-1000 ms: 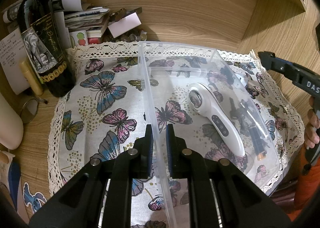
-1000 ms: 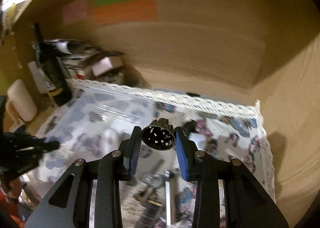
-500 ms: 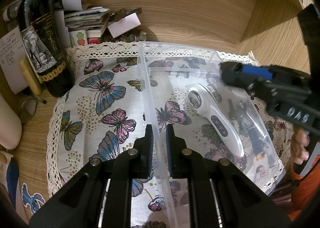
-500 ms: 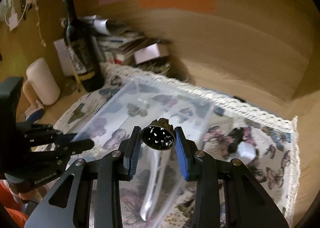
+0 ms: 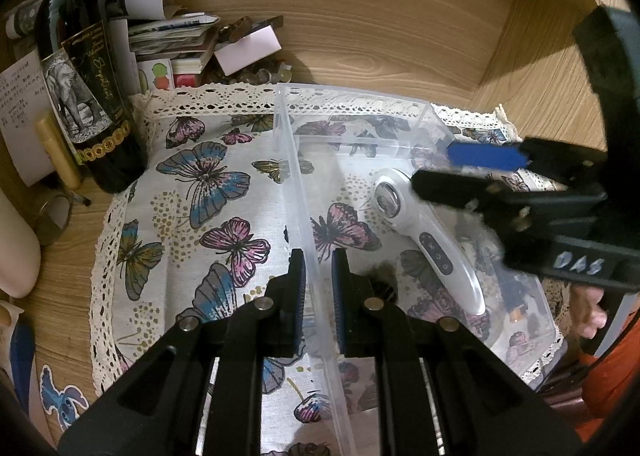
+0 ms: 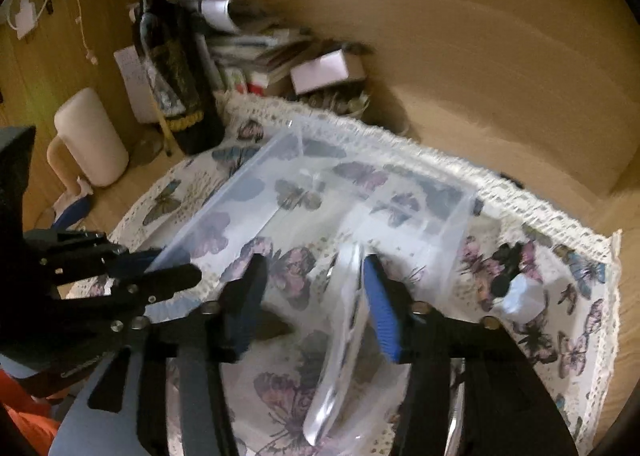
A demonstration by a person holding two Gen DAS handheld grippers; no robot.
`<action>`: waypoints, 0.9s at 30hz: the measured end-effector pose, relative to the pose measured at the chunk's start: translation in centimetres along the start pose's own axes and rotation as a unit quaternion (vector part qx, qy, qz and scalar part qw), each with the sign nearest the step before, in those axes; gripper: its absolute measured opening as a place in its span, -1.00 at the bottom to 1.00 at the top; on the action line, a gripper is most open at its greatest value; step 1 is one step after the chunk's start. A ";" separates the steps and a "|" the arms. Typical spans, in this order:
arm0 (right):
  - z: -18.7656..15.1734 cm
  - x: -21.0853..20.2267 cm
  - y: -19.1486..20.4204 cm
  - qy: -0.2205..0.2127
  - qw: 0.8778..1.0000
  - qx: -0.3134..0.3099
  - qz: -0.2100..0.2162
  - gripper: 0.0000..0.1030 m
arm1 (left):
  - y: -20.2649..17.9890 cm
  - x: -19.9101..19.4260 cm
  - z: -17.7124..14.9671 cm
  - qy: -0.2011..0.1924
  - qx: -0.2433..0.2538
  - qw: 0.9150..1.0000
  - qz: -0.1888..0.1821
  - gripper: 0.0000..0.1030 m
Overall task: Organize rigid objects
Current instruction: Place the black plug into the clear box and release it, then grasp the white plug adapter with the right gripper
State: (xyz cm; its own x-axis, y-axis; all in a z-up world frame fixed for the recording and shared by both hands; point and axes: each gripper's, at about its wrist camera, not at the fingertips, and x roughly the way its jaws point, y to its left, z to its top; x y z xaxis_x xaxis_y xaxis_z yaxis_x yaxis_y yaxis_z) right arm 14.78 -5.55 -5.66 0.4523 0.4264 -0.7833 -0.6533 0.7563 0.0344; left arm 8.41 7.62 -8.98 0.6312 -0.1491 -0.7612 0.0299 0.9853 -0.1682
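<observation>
A clear plastic bin lies on a butterfly cloth. My left gripper is shut on the bin's left wall, one finger on each side. My right gripper hovers over the bin, its jaws opening with nothing between the pads; from its own camera it looks down into the bin. A small dark round piece, blurred, is in the bin just beside my left gripper's right finger. A white handheld device and some dark small parts also lie in the bin.
A dark wine bottle and a pile of papers and boxes stand at the back left. A white cylinder is further left. A dark clip with a white piece lies on the cloth right of the bin. Wooden walls close in behind and right.
My right gripper swung in over the bin and its jaws spread. The dark round piece it held has left the pads and now shows in the bin. The left gripper kept still.
</observation>
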 end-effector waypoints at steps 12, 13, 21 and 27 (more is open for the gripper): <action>0.8 -3.4 -4.8 -0.064 0.993 0.055 -0.081 0.37 | 0.0 0.0 0.1 0.000 0.000 1.000 0.001 -0.77; 0.8 -3.5 -5.5 -0.066 0.992 0.063 -0.089 0.38 | 0.0 0.0 0.0 0.000 0.000 1.000 0.001 -0.77; 0.6 -2.5 -10.4 -0.052 0.983 0.118 -0.130 0.38 | 0.1 -0.1 0.0 0.000 0.001 1.000 0.001 -0.77; -0.8 -0.4 -13.4 -0.017 0.978 0.155 -0.142 0.37 | 0.2 -0.1 -0.1 0.000 0.001 1.000 0.002 -0.77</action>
State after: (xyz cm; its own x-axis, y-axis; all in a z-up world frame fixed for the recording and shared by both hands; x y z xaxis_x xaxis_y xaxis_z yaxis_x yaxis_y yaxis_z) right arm 22.91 -16.20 -6.31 0.6114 0.1899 -0.7682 -0.2865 0.9580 0.0088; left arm 8.28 7.86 -8.99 0.6320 -0.1453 -0.7612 0.0293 0.9860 -0.1640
